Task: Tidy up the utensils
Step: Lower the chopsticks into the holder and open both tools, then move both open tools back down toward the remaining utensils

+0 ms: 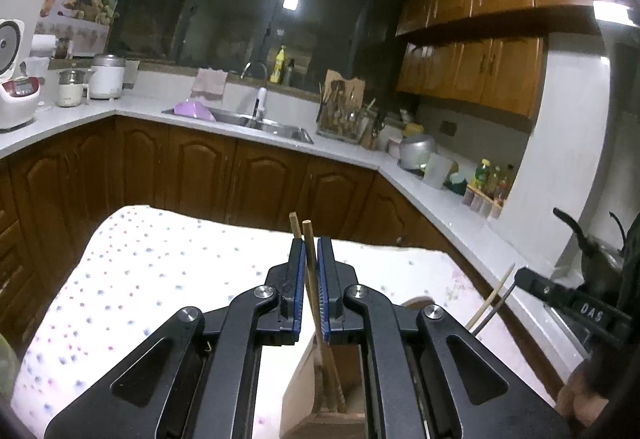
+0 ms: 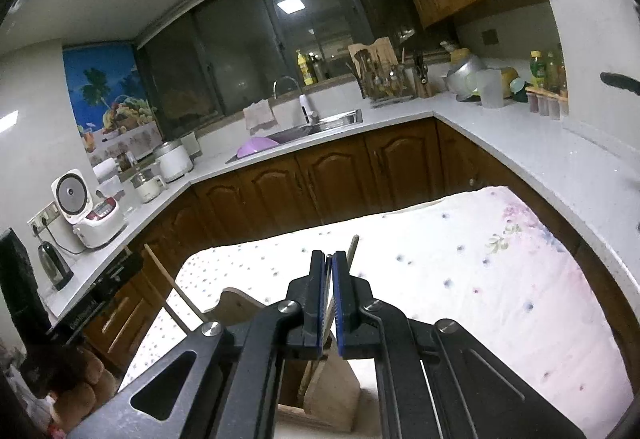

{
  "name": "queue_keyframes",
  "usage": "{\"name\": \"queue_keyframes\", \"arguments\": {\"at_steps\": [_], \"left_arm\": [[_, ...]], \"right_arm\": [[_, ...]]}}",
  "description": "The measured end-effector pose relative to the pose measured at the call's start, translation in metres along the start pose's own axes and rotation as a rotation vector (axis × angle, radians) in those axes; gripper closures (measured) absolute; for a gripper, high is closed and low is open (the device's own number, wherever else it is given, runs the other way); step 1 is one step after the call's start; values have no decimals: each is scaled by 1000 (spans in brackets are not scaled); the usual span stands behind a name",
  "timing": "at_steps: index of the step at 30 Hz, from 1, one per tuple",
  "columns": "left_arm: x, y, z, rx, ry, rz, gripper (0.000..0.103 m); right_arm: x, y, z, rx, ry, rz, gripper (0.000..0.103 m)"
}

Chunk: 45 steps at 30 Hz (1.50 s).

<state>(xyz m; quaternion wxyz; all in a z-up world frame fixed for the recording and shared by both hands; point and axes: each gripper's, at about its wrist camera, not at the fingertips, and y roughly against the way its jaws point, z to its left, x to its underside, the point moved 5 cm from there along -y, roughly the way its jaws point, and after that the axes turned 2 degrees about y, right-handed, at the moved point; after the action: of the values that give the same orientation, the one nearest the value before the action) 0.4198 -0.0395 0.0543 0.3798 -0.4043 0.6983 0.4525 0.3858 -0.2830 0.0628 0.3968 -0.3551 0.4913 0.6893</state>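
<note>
My left gripper (image 1: 308, 245) is shut on a pair of wooden chopsticks (image 1: 310, 263); their lower ends reach down into a wooden utensil box (image 1: 304, 395) on the dotted tablecloth (image 1: 152, 279). My right gripper (image 2: 329, 259) is shut on a thin metal utensil handle (image 2: 329, 291) beside a brown stick (image 2: 353, 251), above the same wooden box (image 2: 332, 387). In the left wrist view the right gripper's side (image 1: 560, 295) shows at far right, with a chopstick (image 1: 492, 299) and a metal rod under it. In the right wrist view the left gripper's chopstick (image 2: 168, 283) shows at left.
The table stands in a U-shaped kitchen with a white counter (image 1: 360, 155) and brown cabinets (image 1: 260, 183). A sink (image 1: 260, 123), rice cookers (image 2: 92, 211), a kettle (image 2: 54, 263), a utensil rack (image 1: 344, 115) and bottles (image 1: 488, 179) stand on the counter.
</note>
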Motion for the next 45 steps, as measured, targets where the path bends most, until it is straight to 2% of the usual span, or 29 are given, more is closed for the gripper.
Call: {"name": "queue_keyframes", "arguments": {"at_steps": [13, 15, 19, 20, 21, 23, 26, 28, 30, 32, 35, 45], "left_arm": [[1, -2, 6, -20, -7, 25, 96], [1, -2, 6, -22, -15, 32, 96], [-1, 3, 4, -33, -28, 43, 94], [-1, 4, 4, -37, -29, 44, 88], [-1, 7, 5, -40, -25, 44, 74], [-2, 13, 7, -42, -12, 33, 57], [-3, 24, 10, -48, -10, 27, 55], [-3, 32, 13, -54, -6, 25, 43], [-2, 44, 18, -81, -8, 12, 19], [-1, 57, 22, -94, -12, -2, 13], [5, 75, 29, -113, -14, -2, 7], [46, 124, 41, -129, -25, 65, 6]], "right_arm": [[0, -2, 0, 2, -4, 18, 98], [0, -1, 0, -3, -8, 21, 94], [2, -1, -2, -4, -21, 28, 93], [1, 1, -3, -4, -24, 25, 85], [2, 4, -2, -4, -25, 19, 72], [1, 7, -2, -6, -23, 9, 58], [1, 15, -1, -13, -26, 2, 56], [2, 21, 0, -28, -29, -3, 44], [3, 29, 0, -43, -29, -17, 17], [6, 40, 1, -40, -16, -42, 9], [15, 54, 4, -27, 3, -49, 8], [55, 94, 8, -52, -4, -8, 7]]}}
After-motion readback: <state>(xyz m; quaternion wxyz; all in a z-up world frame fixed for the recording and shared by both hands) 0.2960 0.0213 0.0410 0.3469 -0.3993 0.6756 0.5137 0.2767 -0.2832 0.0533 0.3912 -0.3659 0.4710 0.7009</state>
